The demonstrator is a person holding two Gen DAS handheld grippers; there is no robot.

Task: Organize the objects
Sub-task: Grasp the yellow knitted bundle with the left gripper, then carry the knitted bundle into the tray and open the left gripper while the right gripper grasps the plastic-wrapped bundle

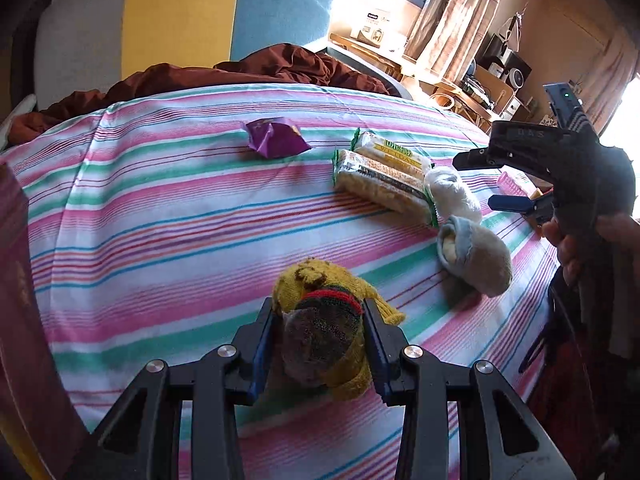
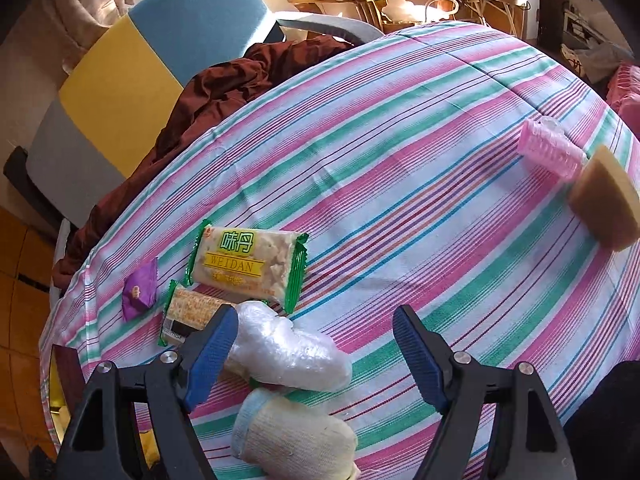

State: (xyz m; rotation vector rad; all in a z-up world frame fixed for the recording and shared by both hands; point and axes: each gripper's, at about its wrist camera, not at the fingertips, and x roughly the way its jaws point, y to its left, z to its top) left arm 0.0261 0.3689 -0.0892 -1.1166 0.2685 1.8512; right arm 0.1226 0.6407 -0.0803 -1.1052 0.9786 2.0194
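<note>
My left gripper (image 1: 320, 312) is shut on a yellow rolled sock (image 1: 320, 304) with a red and dark band, held just over the striped cloth (image 1: 160, 220). My right gripper (image 2: 316, 344) is open above a white rolled sock (image 2: 288, 352) and a cream and blue rolled sock (image 2: 296, 436); it also shows in the left wrist view (image 1: 476, 180). Both socks show in the left wrist view too, white (image 1: 454, 192) and cream (image 1: 476, 256). Two green-edged snack packs (image 2: 248, 264) (image 2: 192, 312) and a purple packet (image 2: 138, 292) lie left of them.
A pink hair roller (image 2: 552, 148) and a tan sponge (image 2: 604, 204) lie at the right of the cloth. A dark red blanket (image 1: 248, 68) and a yellow and blue chair (image 1: 180, 12) stand behind the cloth. A dark red book (image 1: 20, 300) is at the left.
</note>
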